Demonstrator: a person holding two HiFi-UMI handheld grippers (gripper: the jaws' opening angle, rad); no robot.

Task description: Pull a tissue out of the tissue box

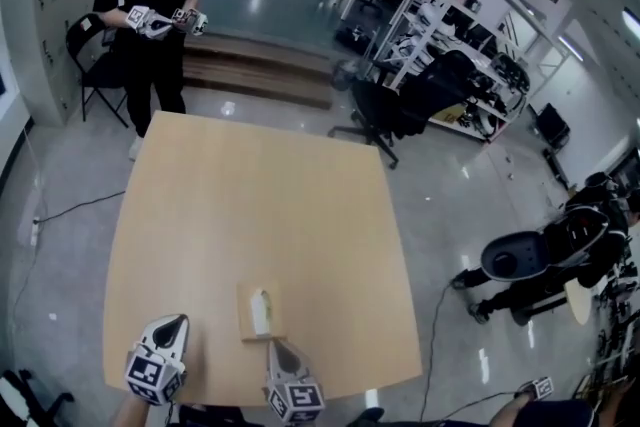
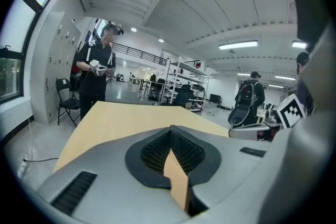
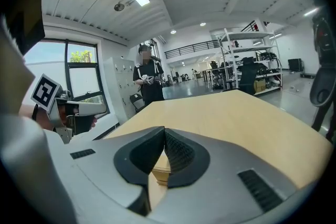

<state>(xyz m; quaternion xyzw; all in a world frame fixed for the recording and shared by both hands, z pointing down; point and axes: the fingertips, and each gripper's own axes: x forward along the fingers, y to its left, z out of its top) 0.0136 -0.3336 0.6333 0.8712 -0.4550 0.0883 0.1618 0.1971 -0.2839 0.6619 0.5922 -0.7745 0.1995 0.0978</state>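
The tissue box (image 1: pixel 247 323) lies near the near edge of the surface (image 1: pixel 250 195), about midway along it, with a white tissue (image 1: pixel 261 308) poking from its top. The right hand-held gripper (image 1: pixel 274 343) points at the box from just beside it, jaws closed on nothing. The left hand-held gripper (image 1: pixel 180 320), nearer the left edge, also looks closed and empty. The right jaws probably need to part first, pinch only the tissue, then draw straight up. The left could steady the box.
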